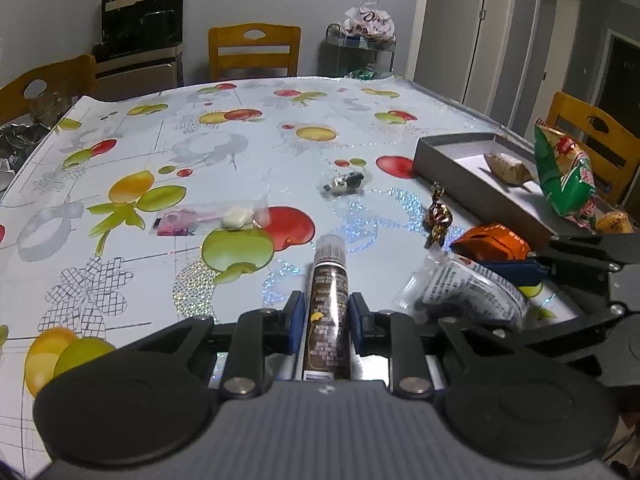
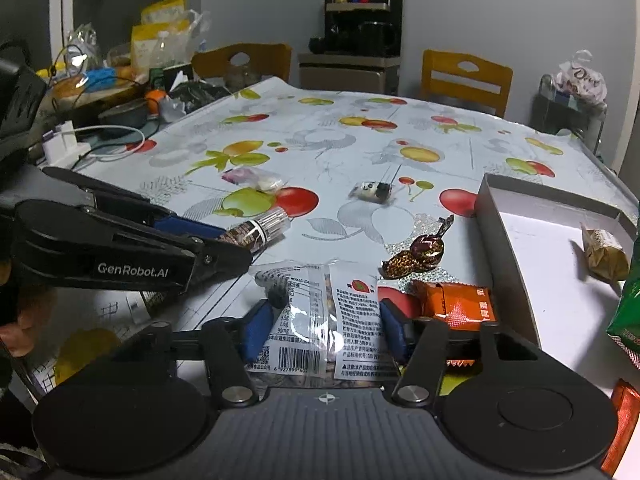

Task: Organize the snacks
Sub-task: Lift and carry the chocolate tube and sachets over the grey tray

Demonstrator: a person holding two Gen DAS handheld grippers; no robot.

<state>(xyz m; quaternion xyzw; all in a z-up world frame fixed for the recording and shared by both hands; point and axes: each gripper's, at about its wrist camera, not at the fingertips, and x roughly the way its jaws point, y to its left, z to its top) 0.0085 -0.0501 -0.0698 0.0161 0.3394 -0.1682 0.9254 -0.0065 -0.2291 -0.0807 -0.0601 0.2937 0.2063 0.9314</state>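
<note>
Glossy fruit-print tablecloth (image 1: 248, 148) covers the whole table. Grey shallow cardboard box (image 2: 532, 236), open-topped, sits at the table's right side; everything else is placed off it. Inside the box, near its far right wall: a tan paper-wrapped snack (image 2: 604, 254). Green foil snack bag (image 1: 566, 172) is at the box's right edge, exact contact unclear. Left gripper (image 1: 323, 320), well left of the box, is clamped on a brown slim stick packet with a silver tip (image 1: 328, 300). Right gripper (image 2: 322, 326), just left of the box's near corner, has its blue pads against both sides of a clear printed plastic snack pouch (image 2: 316, 316), gripping it. Orange foil-wrapped bar (image 2: 456, 304) lies beside the box's near wall. Brown-gold twisted candy (image 2: 420, 254) lies just left of the box. Further left: a small black-and-white wrapped candy (image 2: 374, 191), then a clear pouch with pink and white pieces (image 2: 254, 178).
</note>
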